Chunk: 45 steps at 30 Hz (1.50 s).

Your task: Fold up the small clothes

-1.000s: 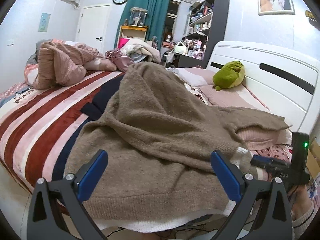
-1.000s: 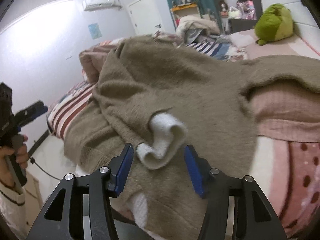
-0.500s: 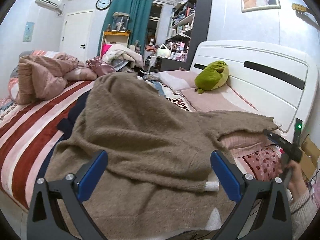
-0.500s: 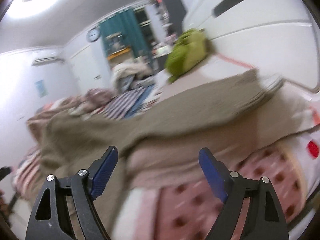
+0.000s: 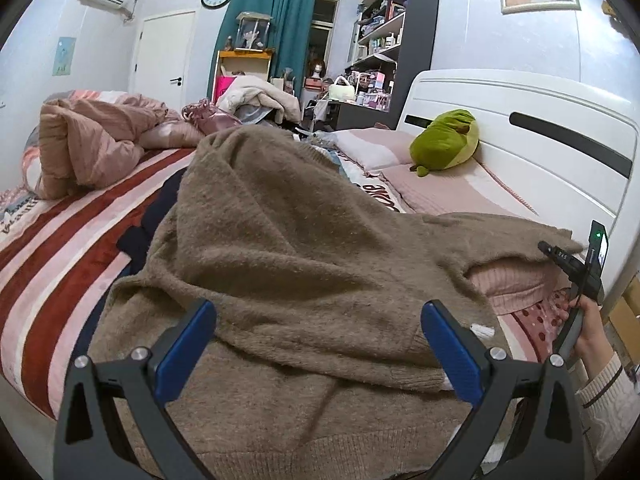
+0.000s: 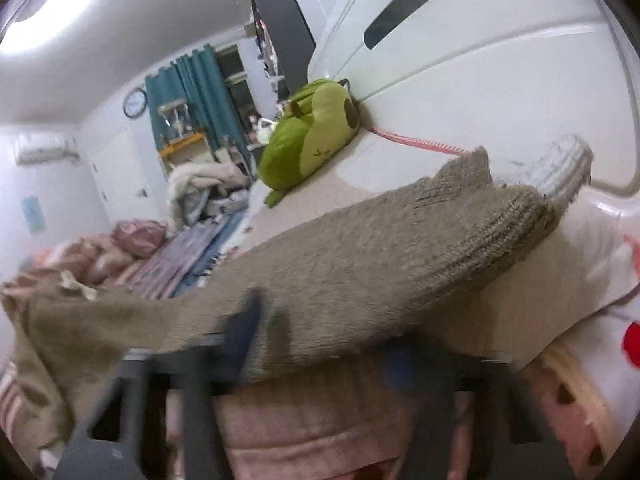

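Observation:
A brown knit sweater (image 5: 280,248) lies spread over the bed, one sleeve (image 6: 360,256) stretched out over a pink pillow toward the headboard. My left gripper (image 5: 318,344) is open above the sweater's near hem, touching nothing. My right gripper (image 6: 320,344) is blurred by motion; its fingers sit around the sleeve, and I cannot tell how far they are closed. The right gripper also shows in the left wrist view (image 5: 576,268) at the far right, by the sleeve's cuff end.
A green plush toy (image 5: 444,140) lies by the white headboard (image 5: 520,128). A pink quilt (image 5: 88,140) is bunched at the far left on the striped blanket (image 5: 60,240). A dark garment (image 5: 148,224) lies under the sweater. Shelves and clutter stand behind.
My right gripper let go of the white-lined cuff, swung right toward the headboard and now moves in on the stretched sleeve. My left gripper stayed open, shifting slightly over the hem.

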### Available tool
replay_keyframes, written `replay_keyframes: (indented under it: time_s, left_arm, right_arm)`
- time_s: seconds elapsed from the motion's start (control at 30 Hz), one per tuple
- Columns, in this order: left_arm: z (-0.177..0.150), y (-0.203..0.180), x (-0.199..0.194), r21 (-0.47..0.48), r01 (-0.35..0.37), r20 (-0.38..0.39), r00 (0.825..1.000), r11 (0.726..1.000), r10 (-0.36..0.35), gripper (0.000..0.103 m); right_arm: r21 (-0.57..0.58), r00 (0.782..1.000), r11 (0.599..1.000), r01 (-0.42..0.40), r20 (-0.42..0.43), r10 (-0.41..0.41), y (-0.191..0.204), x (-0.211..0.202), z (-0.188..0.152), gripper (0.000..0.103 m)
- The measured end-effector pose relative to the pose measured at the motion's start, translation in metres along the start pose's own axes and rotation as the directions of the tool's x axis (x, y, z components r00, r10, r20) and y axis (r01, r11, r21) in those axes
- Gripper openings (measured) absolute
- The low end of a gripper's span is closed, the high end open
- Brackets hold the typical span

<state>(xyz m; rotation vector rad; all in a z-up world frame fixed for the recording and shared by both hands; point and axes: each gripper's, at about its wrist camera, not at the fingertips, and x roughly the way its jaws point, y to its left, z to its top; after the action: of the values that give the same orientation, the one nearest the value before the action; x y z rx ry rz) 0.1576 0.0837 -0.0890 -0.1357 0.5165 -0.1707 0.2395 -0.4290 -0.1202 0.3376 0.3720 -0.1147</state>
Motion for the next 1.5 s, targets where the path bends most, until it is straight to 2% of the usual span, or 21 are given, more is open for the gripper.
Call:
replay_keyframes:
  time_s: [0.07, 0.17, 0.37, 0.47, 0.57, 0.67, 0.7, 0.77, 0.8, 0.87, 0.9, 0.93, 1.0, 1.13, 1.2, 1.33, 1.37, 1.4, 1.43, 1.47, 1.5]
  left_arm:
    - [-0.001, 0.001, -0.002, -0.007, 0.009, 0.009, 1.000, 1.000, -0.009, 0.101]
    - [-0.003, 0.007, -0.007, -0.020, 0.016, 0.023, 1.000, 1.000, -0.016, 0.101]
    - [-0.010, 0.024, -0.025, -0.047, 0.029, 0.044, 0.999, 0.998, -0.027, 0.101]
    - [-0.016, 0.038, -0.039, -0.071, 0.022, 0.059, 0.998, 0.997, -0.018, 0.101]
    - [-0.026, 0.051, -0.053, -0.088, 0.018, 0.068, 0.998, 0.996, -0.012, 0.101]
    - [-0.034, 0.064, -0.066, -0.098, 0.005, 0.072, 0.997, 0.995, 0.002, 0.101]
    - [-0.036, 0.068, -0.071, -0.102, 0.005, 0.073, 0.997, 0.995, 0.003, 0.101]
    - [-0.040, 0.076, -0.078, -0.108, 0.001, 0.079, 0.997, 0.994, 0.008, 0.101]
    - [-0.042, 0.078, -0.081, -0.111, -0.001, 0.081, 0.997, 0.994, 0.010, 0.101]
    - [-0.045, 0.084, -0.087, -0.124, -0.005, 0.085, 0.996, 0.992, 0.015, 0.101]
    - [-0.047, 0.086, -0.088, -0.129, -0.003, 0.086, 0.996, 0.992, 0.014, 0.101]
    - [-0.049, 0.089, -0.091, -0.134, 0.000, 0.086, 0.996, 0.991, 0.011, 0.101]
    - [-0.052, 0.093, -0.094, -0.131, 0.000, 0.082, 0.997, 0.991, 0.011, 0.101]
    - [-0.058, 0.098, -0.094, -0.117, -0.002, 0.059, 0.998, 0.993, 0.009, 0.101]
    - [-0.060, 0.099, -0.092, -0.126, 0.002, 0.060, 0.998, 0.992, 0.006, 0.101]
    - [-0.062, 0.103, -0.088, -0.146, 0.022, 0.062, 0.998, 0.989, -0.013, 0.101]
    - [-0.063, 0.103, -0.087, -0.149, 0.025, 0.062, 0.998, 0.988, -0.016, 0.101]
    - [-0.064, 0.103, -0.086, -0.154, 0.029, 0.062, 0.998, 0.988, -0.019, 0.101]
    - [-0.065, 0.103, -0.086, -0.159, 0.032, 0.062, 0.998, 0.987, -0.022, 0.101]
    - [-0.066, 0.102, -0.085, -0.164, 0.035, 0.062, 0.998, 0.986, -0.026, 0.101]
    - [-0.067, 0.102, -0.084, -0.166, 0.039, 0.060, 0.998, 0.985, -0.029, 0.101]
  right_arm:
    - [0.009, 1.000, 1.000, -0.006, -0.011, 0.006, 0.000, -0.004, 0.007, 0.007]
    - [-0.049, 1.000, 0.999, -0.003, 0.023, 0.004, 0.015, -0.020, 0.015, 0.005]
    - [-0.166, 0.990, 0.982, -0.091, 0.091, 0.107, 0.076, -0.055, 0.033, 0.004]
    - [-0.227, 0.979, 0.962, -0.153, 0.097, 0.179, 0.117, -0.065, 0.041, 0.004]
    - [-0.335, 0.963, 0.915, -0.223, 0.070, 0.260, 0.171, -0.073, 0.035, 0.004]
    - [-0.479, 0.945, 0.823, -0.306, -0.045, 0.325, 0.235, -0.076, 0.004, 0.004]
    - [-0.527, 0.930, 0.773, -0.355, -0.111, 0.351, 0.261, -0.076, -0.018, 0.004]
    - [-0.553, 0.900, 0.713, -0.431, -0.210, 0.381, 0.290, -0.075, -0.050, 0.004]
    - [-0.541, 0.871, 0.683, -0.491, -0.307, 0.383, 0.309, -0.069, -0.076, 0.005]
    - [-0.495, 0.819, 0.662, -0.563, -0.440, 0.368, 0.326, -0.054, -0.109, 0.005]
    - [-0.462, 0.785, 0.656, -0.596, -0.506, 0.357, 0.332, -0.044, -0.127, 0.007]
    - [-0.439, 0.759, 0.658, -0.611, -0.559, 0.333, 0.336, -0.035, -0.146, 0.012]
    - [-0.419, 0.747, 0.673, -0.609, -0.589, 0.308, 0.335, -0.026, -0.163, 0.022]
    - [-0.312, 0.716, 0.704, -0.638, -0.576, 0.393, 0.317, -0.035, -0.148, 0.033]
    - [-0.285, 0.719, 0.715, -0.639, -0.552, 0.423, 0.307, -0.045, -0.135, 0.039]
    - [-0.267, 0.779, 0.776, -0.572, -0.472, 0.412, 0.276, -0.064, -0.110, 0.052]
    - [-0.254, 0.787, 0.791, -0.557, -0.464, 0.406, 0.273, -0.065, -0.106, 0.056]
    - [-0.230, 0.792, 0.810, -0.539, -0.464, 0.395, 0.266, -0.060, -0.102, 0.066]
    - [-0.188, 0.790, 0.835, -0.517, -0.480, 0.381, 0.260, -0.050, -0.100, 0.073]
    - [-0.147, 0.777, 0.848, -0.509, -0.503, 0.379, 0.256, -0.042, -0.099, 0.075]
    - [-0.090, 0.753, 0.859, -0.504, -0.533, 0.386, 0.253, -0.031, -0.100, 0.075]
